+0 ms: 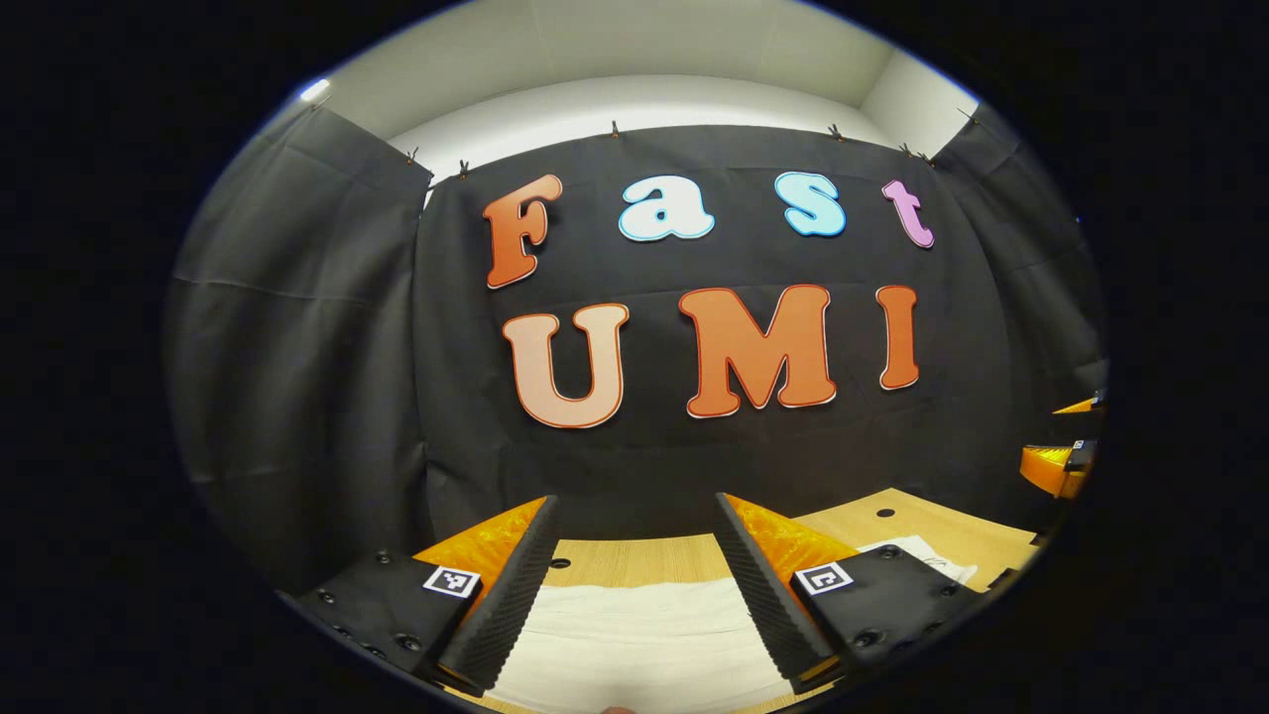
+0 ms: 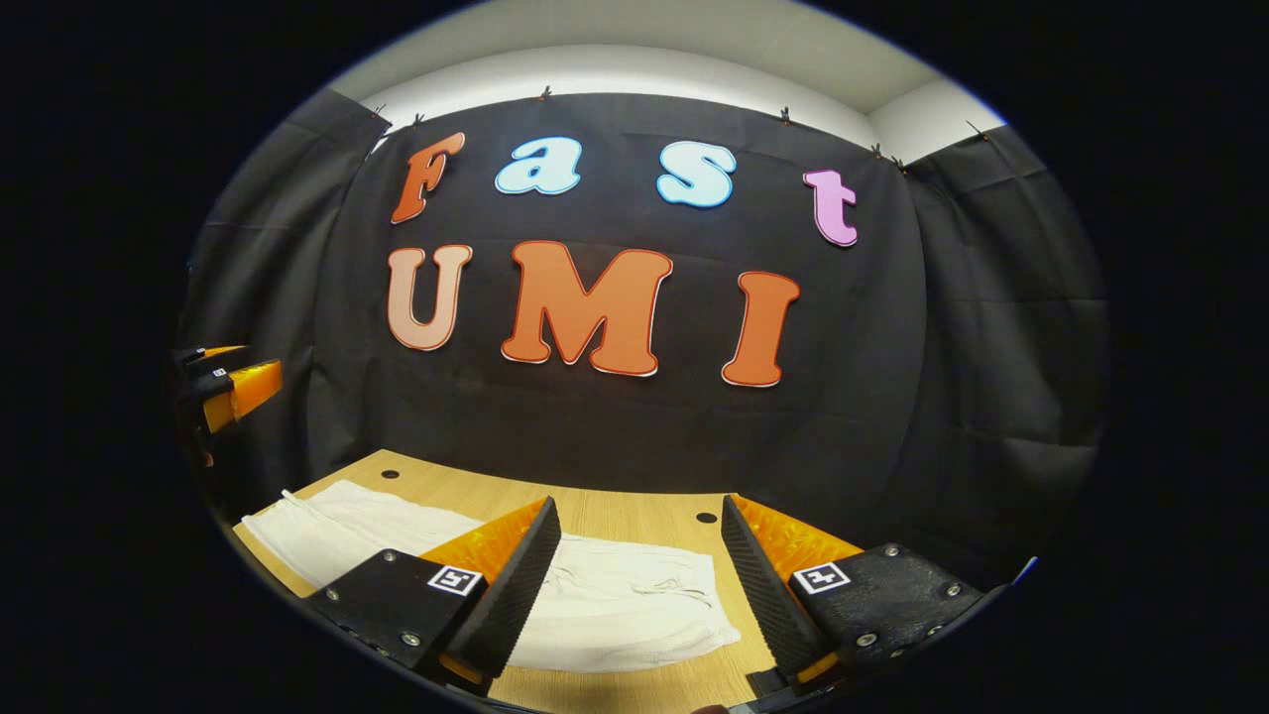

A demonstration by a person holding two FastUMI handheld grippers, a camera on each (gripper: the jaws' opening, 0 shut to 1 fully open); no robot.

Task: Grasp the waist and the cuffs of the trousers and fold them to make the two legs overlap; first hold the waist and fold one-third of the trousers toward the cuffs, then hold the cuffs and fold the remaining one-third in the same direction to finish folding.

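Note:
White trousers (image 2: pixel 605 605) lie flat along the wooden table (image 2: pixel 634 511) in the right gripper view, their drawstring waist end toward the right and the legs running off to the left. My right gripper (image 2: pixel 634 580) hangs open above the waist end, nothing between its fingers. In the left gripper view the white trousers (image 1: pixel 644 635) spread below my left gripper (image 1: pixel 634 585), which is open and holds nothing. The other gripper (image 1: pixel 1066 461) shows at the right edge of the left gripper view, and the other gripper (image 2: pixel 228 382) shows at the left edge of the right gripper view.
The wooden table (image 1: pixel 892 531) has small dark holes (image 2: pixel 706 518) in its top and ends at the black cloth wall behind. Bare wood shows behind and to the right of the trousers.

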